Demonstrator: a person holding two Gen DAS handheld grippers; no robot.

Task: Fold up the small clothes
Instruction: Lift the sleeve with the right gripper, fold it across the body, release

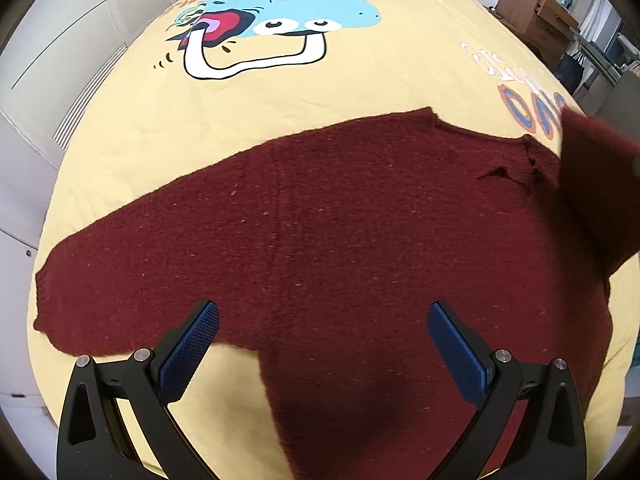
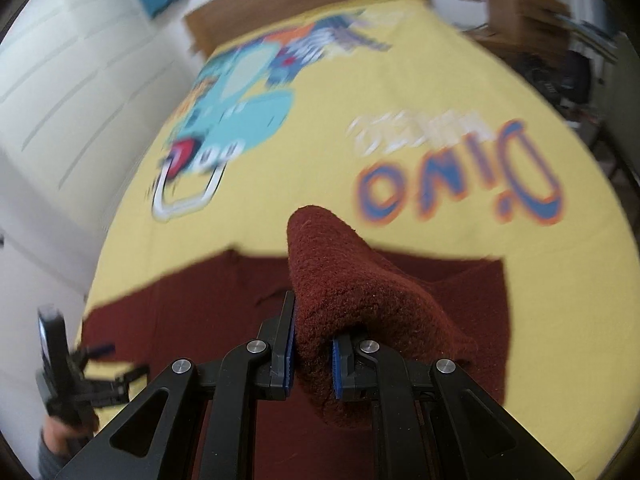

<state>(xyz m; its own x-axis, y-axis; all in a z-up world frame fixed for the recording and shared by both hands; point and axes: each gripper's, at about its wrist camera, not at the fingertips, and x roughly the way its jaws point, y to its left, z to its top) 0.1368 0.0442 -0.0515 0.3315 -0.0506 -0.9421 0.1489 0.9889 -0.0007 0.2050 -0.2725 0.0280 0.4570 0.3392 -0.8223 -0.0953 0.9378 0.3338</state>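
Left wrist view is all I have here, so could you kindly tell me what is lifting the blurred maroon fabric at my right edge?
Observer: The right claw is shut on a bunched fold of the maroon sweater, raised off the bedspread.
Operator: Thank you. Is that fold free of the rest of the garment?
Observer: No, it drapes down from the claw onto the flat part lying on the bed.
Operator: And can you see my left claw from there?
Observer: Yes, blurred at the lower left edge of the right wrist view, the left claw is open over the sweater's near edge, gripping nothing.
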